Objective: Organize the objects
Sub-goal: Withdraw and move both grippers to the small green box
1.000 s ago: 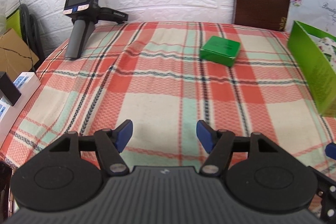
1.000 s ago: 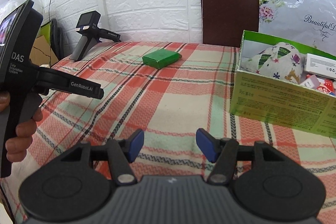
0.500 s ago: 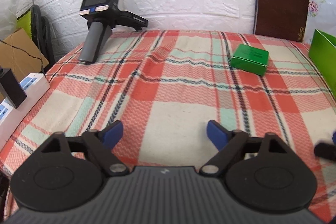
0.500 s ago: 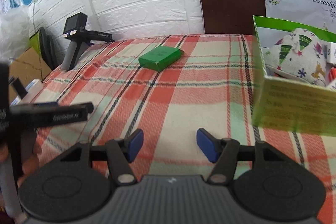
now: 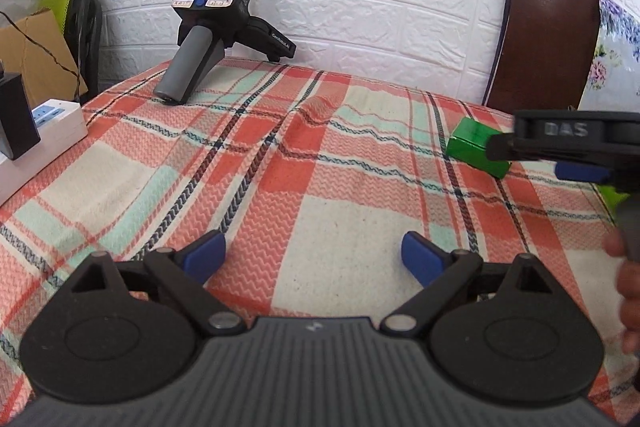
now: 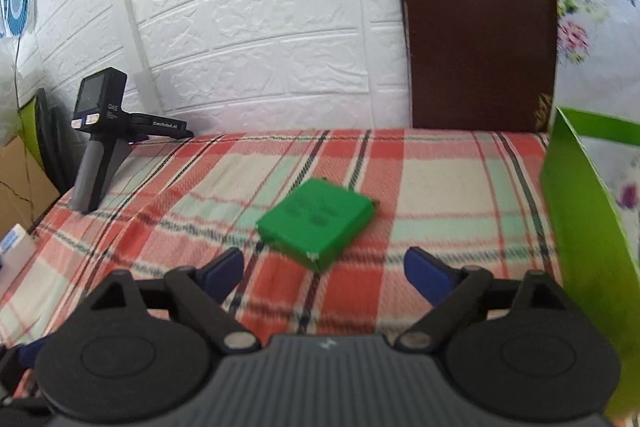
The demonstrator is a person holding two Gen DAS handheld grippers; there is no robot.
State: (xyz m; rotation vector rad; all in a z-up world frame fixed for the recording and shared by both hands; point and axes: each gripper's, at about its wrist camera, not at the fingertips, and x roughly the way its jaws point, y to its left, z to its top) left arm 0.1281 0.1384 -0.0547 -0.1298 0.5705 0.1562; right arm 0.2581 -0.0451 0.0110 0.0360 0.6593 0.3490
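A flat green box lies on the plaid cloth, just ahead of my right gripper, which is open and empty with the box between and beyond its blue fingertips. In the left wrist view the same green box sits at the right, partly hidden by the right gripper's body. My left gripper is open and empty, low over bare cloth. The tall green carton stands at the right edge of the right wrist view.
A spare black handheld gripper device stands at the back left by the white brick wall; it also shows in the right wrist view. A white power strip lies off the left edge. A brown chair back rises behind the table.
My right gripper has moved forward and left, close up to the green box, and opened wider. My left gripper has swung left and opened wider; the right gripper now shows at its right.
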